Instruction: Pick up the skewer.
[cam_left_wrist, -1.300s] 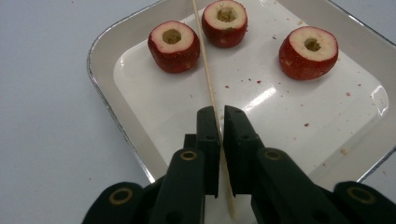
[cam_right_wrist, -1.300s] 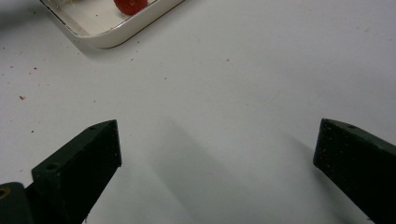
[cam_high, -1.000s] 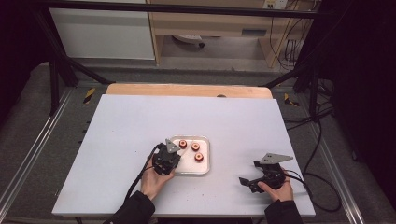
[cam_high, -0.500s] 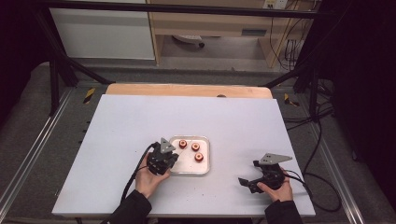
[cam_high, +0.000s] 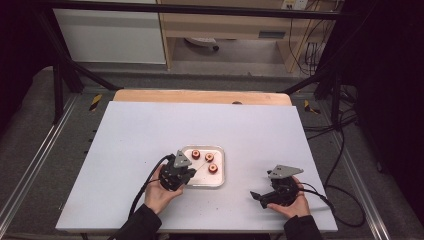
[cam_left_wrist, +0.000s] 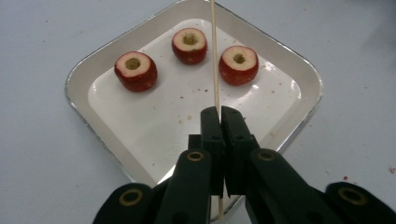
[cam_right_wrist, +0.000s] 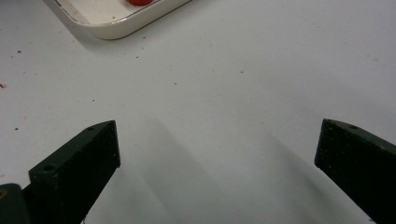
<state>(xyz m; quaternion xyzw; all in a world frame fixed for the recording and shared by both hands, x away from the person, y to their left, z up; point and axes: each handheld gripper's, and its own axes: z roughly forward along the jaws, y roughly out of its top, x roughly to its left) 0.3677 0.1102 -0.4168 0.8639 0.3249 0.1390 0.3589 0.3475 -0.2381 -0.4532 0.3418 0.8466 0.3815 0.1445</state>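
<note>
The white table (cam_high: 150, 130) lies under my hands, speckled with red crumbs. My left gripper (cam_left_wrist: 219, 116) has its jaws pressed together on a thin wooden skewer (cam_left_wrist: 214, 56), which runs straight out over the white tray (cam_left_wrist: 88, 70). Beyond its tips, three cored red fruit pieces (cam_left_wrist: 189, 45) sit in a row. My right gripper (cam_right_wrist: 217, 144) rests spread wide with nothing in it, well apart from the tray.

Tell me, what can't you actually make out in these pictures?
- Skewer: its far tip is cut off by the top edge of the left gripper view.
- Red fruit piece: mostly cut off by the right gripper view's top edge.
- Tray: its near-left corner is hidden behind the left gripper in the high view.
</note>
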